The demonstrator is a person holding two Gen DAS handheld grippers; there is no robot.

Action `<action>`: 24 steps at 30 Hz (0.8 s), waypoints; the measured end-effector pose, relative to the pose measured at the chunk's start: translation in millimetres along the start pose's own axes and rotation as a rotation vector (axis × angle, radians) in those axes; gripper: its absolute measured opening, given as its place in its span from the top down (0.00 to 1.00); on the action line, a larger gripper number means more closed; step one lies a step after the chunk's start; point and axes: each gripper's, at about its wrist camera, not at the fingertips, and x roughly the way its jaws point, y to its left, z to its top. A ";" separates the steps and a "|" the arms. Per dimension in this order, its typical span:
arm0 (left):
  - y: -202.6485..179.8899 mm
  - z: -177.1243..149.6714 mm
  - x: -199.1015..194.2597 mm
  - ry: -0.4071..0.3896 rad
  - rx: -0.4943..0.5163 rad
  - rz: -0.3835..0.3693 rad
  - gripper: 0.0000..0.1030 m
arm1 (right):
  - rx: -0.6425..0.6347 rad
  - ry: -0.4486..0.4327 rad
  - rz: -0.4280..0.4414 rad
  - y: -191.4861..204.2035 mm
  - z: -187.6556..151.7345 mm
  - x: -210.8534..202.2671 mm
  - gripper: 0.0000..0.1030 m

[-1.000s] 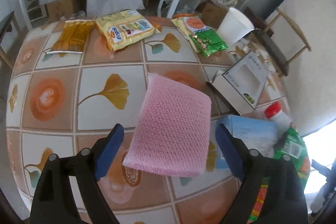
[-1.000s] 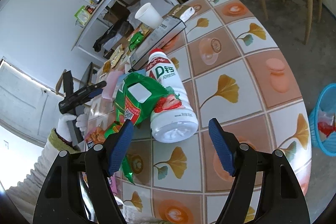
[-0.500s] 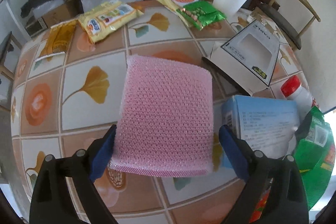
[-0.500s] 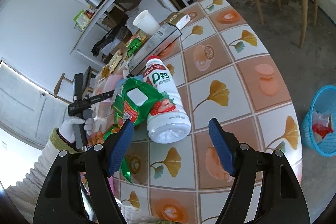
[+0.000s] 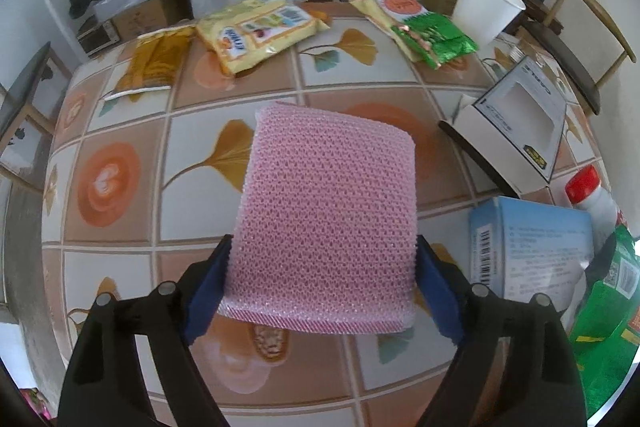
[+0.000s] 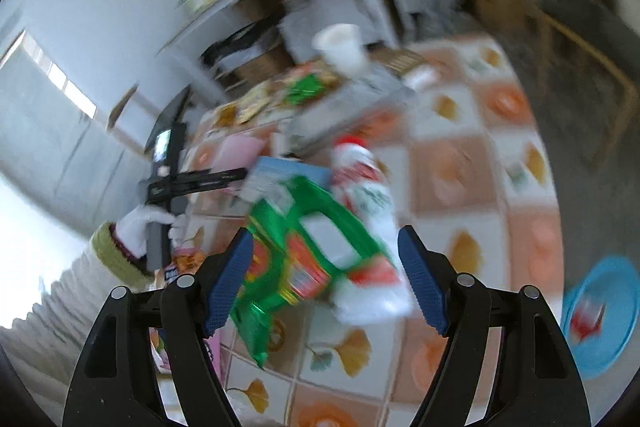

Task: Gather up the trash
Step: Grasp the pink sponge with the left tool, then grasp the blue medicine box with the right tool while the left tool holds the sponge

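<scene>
My left gripper (image 5: pixel 322 291) now clamps the pink foam mesh sleeve (image 5: pixel 326 223) by its near edge; a second ago its fingers stood wide on either side of it. Around the sleeve on the tiled worktop (image 5: pixel 124 183) I count four snack wrappers beyond it: brown (image 5: pixel 154 65), yellow (image 5: pixel 256 33), orange-and-white (image 5: pixel 394 5) and green (image 5: pixel 434 41). One white paper cup (image 5: pixel 486 9) stands past those. Right of the sleeve lie one white window box (image 5: pixel 520 131) and one blue carton (image 5: pixel 528 247), just beside it. My right gripper (image 6: pixel 324 281) hangs open and empty over a green bag (image 6: pixel 308 259) leaning on one red-capped bottle (image 6: pixel 366 211); this view has gone blurred. A blue basket (image 6: pixel 600 311) sits on the floor, well apart.
</scene>
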 end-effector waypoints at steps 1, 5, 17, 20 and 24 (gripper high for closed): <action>0.3 -0.5 -0.1 -0.001 0.000 0.002 0.19 | -0.057 0.020 0.003 10.3 8.2 7.8 0.22; 0.5 -1.2 -1.0 -0.001 -0.003 0.007 0.20 | -0.340 0.161 -0.021 66.1 39.8 64.3 0.18; 10.5 -3.1 -2.8 -0.014 -0.024 -0.002 0.21 | -0.664 0.533 -0.146 99.6 58.8 221.8 0.17; 11.7 -3.2 -3.2 -0.014 -0.029 -0.009 0.22 | -0.695 0.568 -0.144 97.9 55.4 234.8 0.17; 12.7 -2.4 -2.5 -0.014 -0.032 -0.010 0.22 | -0.741 0.609 -0.153 98.5 47.6 251.3 0.17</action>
